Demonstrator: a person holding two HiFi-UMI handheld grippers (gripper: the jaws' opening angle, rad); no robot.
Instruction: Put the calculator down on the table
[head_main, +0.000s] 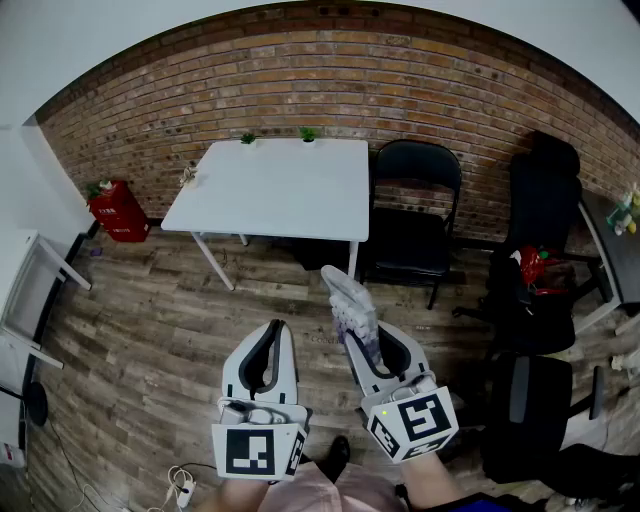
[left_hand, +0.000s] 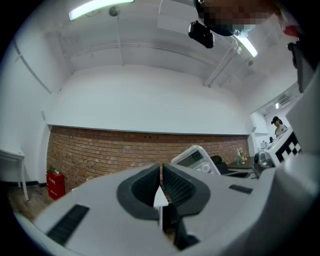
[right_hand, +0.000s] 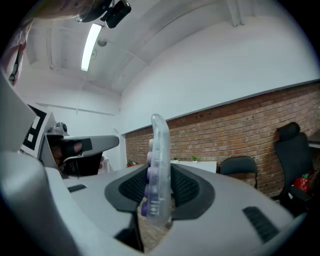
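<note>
One calculator (head_main: 348, 300) stands clamped in the right tongs (head_main: 372, 342), well short of the one table (head_main: 270, 190); left tongs (head_main: 274, 332) closed together, empty.

Brick wall (head_main: 330, 70) behind a white table (head_main: 280, 190) — black folding chair (head_main: 410, 240) beside it, wood-plank floor (head_main: 150, 330).

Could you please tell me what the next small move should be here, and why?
Probably carry the calculator forward toward the white table: the right gripper holds it clamped between its jaws, and the table stands well ahead across the wood floor.
</note>
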